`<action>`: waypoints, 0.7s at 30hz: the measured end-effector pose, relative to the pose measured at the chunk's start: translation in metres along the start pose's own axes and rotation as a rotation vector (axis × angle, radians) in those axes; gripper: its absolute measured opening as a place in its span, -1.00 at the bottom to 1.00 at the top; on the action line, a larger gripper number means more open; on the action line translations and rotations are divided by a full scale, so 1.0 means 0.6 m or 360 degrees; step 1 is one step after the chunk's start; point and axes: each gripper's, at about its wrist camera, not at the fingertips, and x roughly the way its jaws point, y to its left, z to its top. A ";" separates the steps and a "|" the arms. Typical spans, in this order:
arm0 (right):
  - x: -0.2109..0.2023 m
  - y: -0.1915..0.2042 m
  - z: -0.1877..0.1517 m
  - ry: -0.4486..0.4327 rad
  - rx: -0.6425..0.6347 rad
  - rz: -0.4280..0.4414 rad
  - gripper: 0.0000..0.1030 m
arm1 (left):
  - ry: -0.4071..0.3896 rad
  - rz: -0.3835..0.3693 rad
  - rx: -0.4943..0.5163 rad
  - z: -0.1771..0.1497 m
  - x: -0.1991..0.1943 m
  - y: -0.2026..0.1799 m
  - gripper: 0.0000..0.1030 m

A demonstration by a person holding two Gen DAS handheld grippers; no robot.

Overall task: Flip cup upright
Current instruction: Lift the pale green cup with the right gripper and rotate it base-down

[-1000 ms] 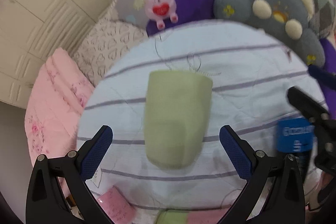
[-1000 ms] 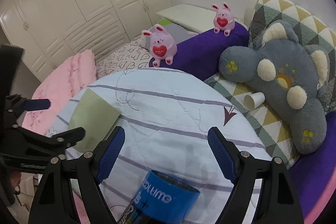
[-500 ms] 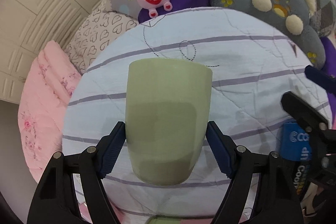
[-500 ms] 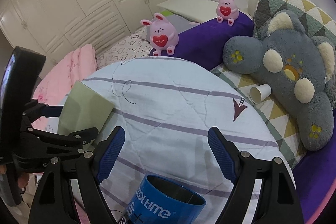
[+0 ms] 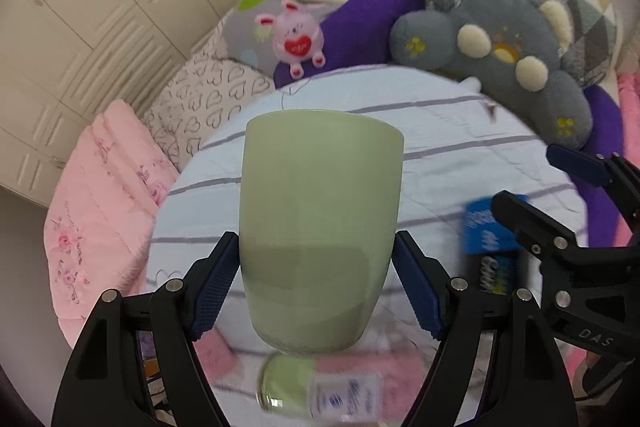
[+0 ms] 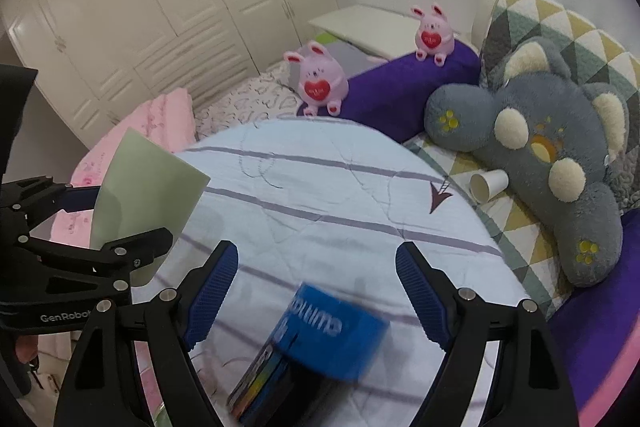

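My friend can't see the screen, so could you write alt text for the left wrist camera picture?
A pale green cup fills the middle, its wide end away from the camera, gripped on both sides by the blue pads of the left claw. Behind lie a striped quilt, pink bunny toys and a grey plush cushion; the right claw and a blue can show at right.

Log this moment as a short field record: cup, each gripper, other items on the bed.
cup: green cup, wide end away from the camera, lifted
left gripper: left gripper, pads against the cup's sides
right gripper: right gripper, open, holding nothing
below right gripper: blue can, blurred
bedding: striped quilt
also: paper cup on its side
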 end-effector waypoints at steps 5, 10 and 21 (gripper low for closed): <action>-0.078 -0.004 -0.026 -0.0060 -0.0008 0.0028 0.60 | -0.0065 0.0012 0.0020 -0.047 -0.085 -0.041 0.52; -0.138 -0.019 -0.071 -0.0035 -0.0034 0.0051 0.60 | -0.0088 -0.0026 0.0021 -0.108 -0.131 -0.090 0.52; -0.170 -0.043 -0.183 0.0142 -0.0094 0.0057 0.60 | 0.0029 -0.0113 -0.0074 -0.229 -0.116 -0.196 0.52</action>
